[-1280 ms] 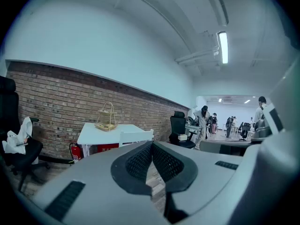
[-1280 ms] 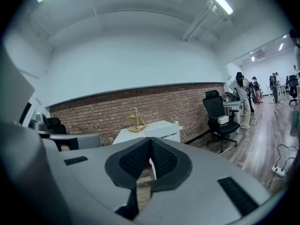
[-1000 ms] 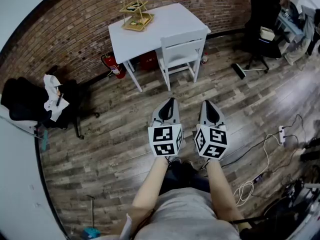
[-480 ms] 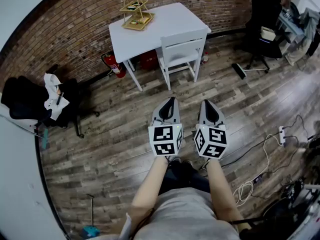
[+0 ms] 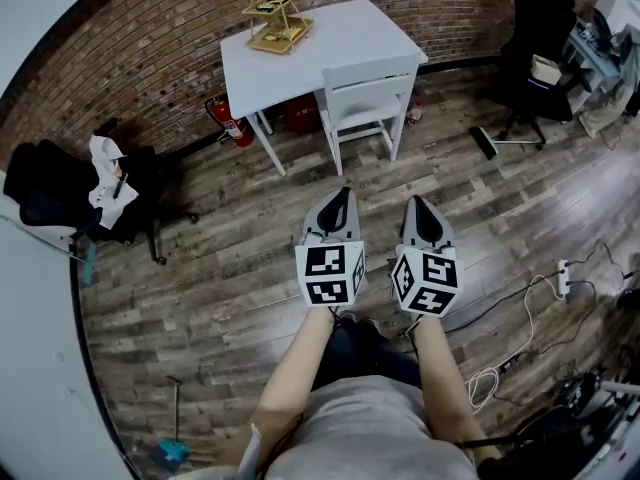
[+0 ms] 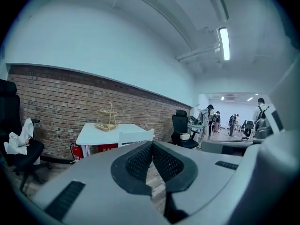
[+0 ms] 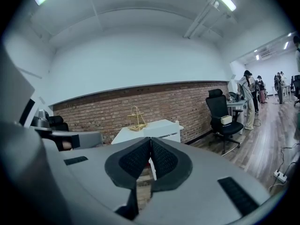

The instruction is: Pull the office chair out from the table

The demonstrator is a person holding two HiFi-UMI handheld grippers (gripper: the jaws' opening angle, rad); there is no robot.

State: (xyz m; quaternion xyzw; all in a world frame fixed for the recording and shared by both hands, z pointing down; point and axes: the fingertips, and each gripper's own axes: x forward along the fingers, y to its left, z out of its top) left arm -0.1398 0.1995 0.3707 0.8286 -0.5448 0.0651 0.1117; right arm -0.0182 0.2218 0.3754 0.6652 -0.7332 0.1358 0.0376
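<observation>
Head view, wood-look floor (image 5: 220, 278), brick wall (image 5: 130, 58), chair (image 5: 366, 98)

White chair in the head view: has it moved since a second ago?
No. The white chair still stands pushed in against the white table's near edge, as before.

Bright ceiling-lit, perhaps slightly soft, fisheye-warped

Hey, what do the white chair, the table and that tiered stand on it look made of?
Chair: probably painted wood, matte white, with square legs and rails. Table: likely the same, with a flat matte white top. Stand: maybe bamboo or light wood, tan with thin bent hoops.
</observation>
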